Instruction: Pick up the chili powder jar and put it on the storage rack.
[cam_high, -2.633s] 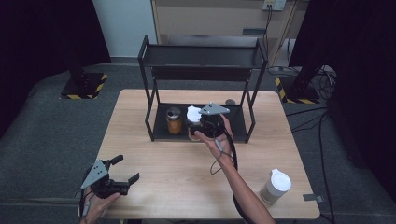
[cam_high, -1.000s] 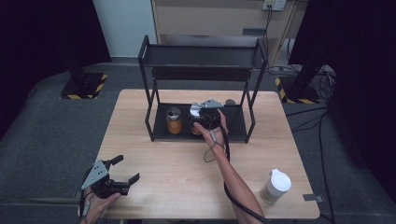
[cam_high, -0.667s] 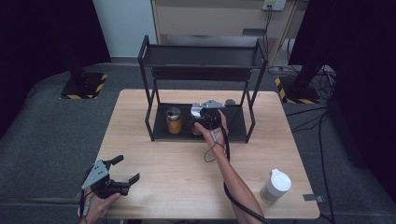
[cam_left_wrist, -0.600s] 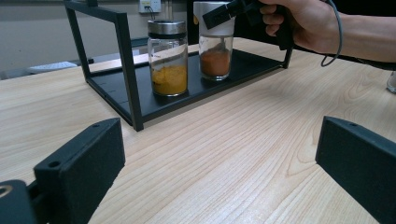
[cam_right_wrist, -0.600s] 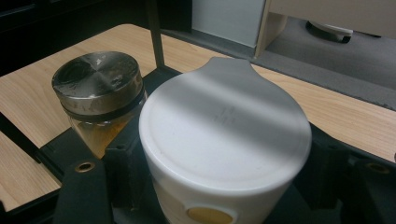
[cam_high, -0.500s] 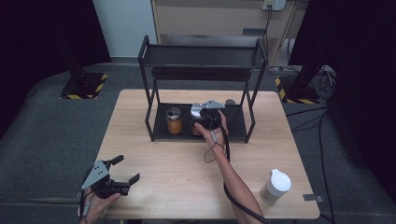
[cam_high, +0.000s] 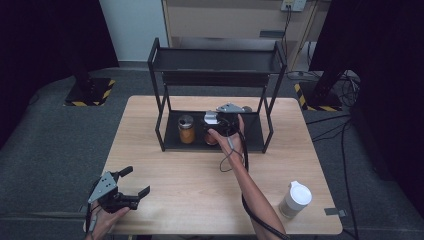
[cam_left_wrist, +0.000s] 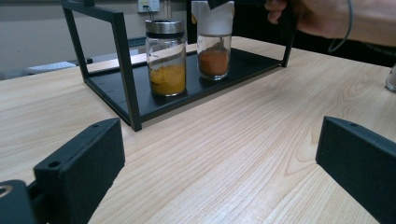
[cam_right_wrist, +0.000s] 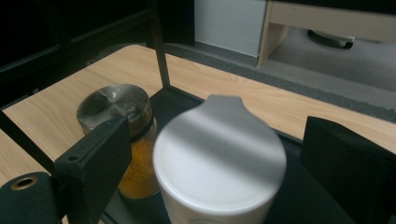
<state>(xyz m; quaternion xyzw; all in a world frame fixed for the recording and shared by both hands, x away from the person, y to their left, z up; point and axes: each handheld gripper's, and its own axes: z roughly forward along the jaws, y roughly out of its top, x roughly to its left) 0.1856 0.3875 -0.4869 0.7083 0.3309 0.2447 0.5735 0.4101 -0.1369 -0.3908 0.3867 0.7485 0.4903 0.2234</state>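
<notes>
Pale wood tabletop (cam_high: 200, 190) carries the left gripper (cam_high: 131, 183) at its near left corner, jaws spread wide on nothing. Farther back, on the black rack's (cam_high: 215, 80) lower shelf, the right gripper (cam_right_wrist: 215, 154) straddles the white-capped spice jar (cam_right_wrist: 219, 158), jaws parted and clear of it, just beside the yellow spice jar (cam_left_wrist: 166, 58).

White-lid jar (cam_right_wrist: 219, 154): bottom cut off by frame edge in right gripper view, blurred close-up. Yellow spice jar (cam_right_wrist: 122, 135) partly behind jaw. Right gripper (cam_high: 216, 121) hides jar in high view.

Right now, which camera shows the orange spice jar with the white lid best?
The left gripper view: the white-lidded jar stands whole, side-on, orange powder visible. The right gripper view shows mostly its lid between the open tongs; the high view, a glimpse beneath the hand.
</notes>
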